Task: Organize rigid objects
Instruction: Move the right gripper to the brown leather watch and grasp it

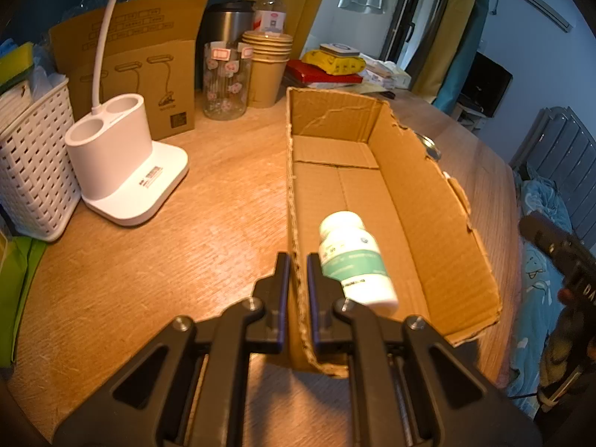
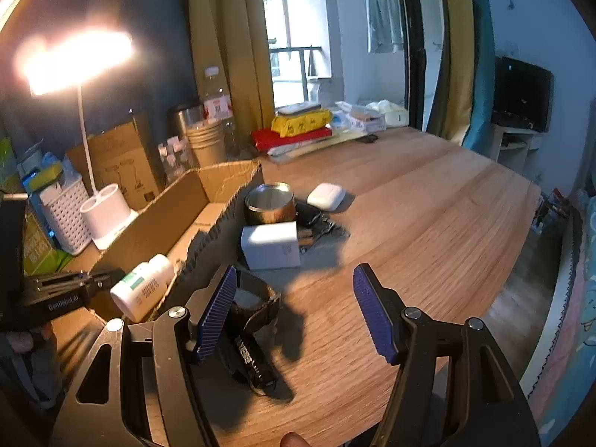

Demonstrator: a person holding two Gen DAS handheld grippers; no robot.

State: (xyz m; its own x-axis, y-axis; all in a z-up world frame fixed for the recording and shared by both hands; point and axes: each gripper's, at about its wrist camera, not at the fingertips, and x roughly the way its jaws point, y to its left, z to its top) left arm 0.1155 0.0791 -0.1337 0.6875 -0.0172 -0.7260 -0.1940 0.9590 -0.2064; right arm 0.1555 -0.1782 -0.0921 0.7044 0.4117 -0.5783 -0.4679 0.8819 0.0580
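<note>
From the left wrist camera, the left gripper [image 1: 298, 272] is closed tight on the near wall of the open cardboard box [image 1: 439, 201], one pad outside and one inside, the corrugated edge pinched between them. That grip likely steadies the light box so it does not slide on the wooden table [image 1: 208, 223] while things go in. A white pill bottle [image 1: 355, 257] with a green label lies on its side on the box floor, just beyond the gripper; the rest of the box floor is bare. To the left stand a white lamp base [image 1: 126, 164] and a white woven basket [image 1: 33, 171], well apart from the box.

From the right wrist camera, the right gripper [image 2: 294, 313] hangs over the table outside the box, jaws standing wide with nothing between the blue pads. Below its left finger lie a dark flashlight [image 2: 253, 368] and a dark round object I cannot identify. Farther on, close to the outer box wall, sit a small white box [image 2: 270, 246], a metal cup [image 2: 270, 203], a white earbud case [image 2: 326, 195] and a dark tangle, possibly keys. These loose items are grouped beside the box, apparently awaiting transfer. The bottle shows inside the box at left, beside the left gripper. Judging by this, the sorting has barely started, and the flashlight is the nearest candidate.
</note>
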